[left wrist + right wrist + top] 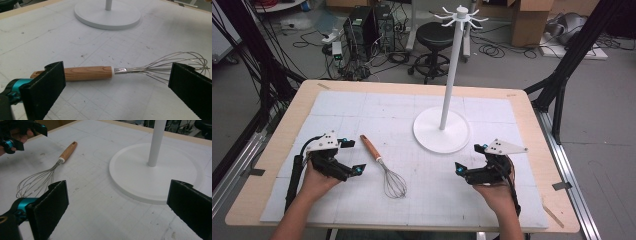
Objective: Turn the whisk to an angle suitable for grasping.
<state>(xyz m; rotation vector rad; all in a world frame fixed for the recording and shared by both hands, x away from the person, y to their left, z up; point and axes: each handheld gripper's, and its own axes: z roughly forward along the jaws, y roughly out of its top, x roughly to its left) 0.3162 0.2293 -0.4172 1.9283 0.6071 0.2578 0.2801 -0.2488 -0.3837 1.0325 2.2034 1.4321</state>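
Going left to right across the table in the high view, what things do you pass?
Left gripper → whisk → white stand → right gripper, all on the white-covered table.

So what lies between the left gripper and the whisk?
Nothing: in the high view, bare white mat separates the open left gripper from the whisk.

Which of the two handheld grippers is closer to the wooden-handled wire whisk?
Left. The left gripper sits just beside the wooden-handled wire whisk, open, not touching. The right gripper is open farther off, across the mat, near the white stand base.
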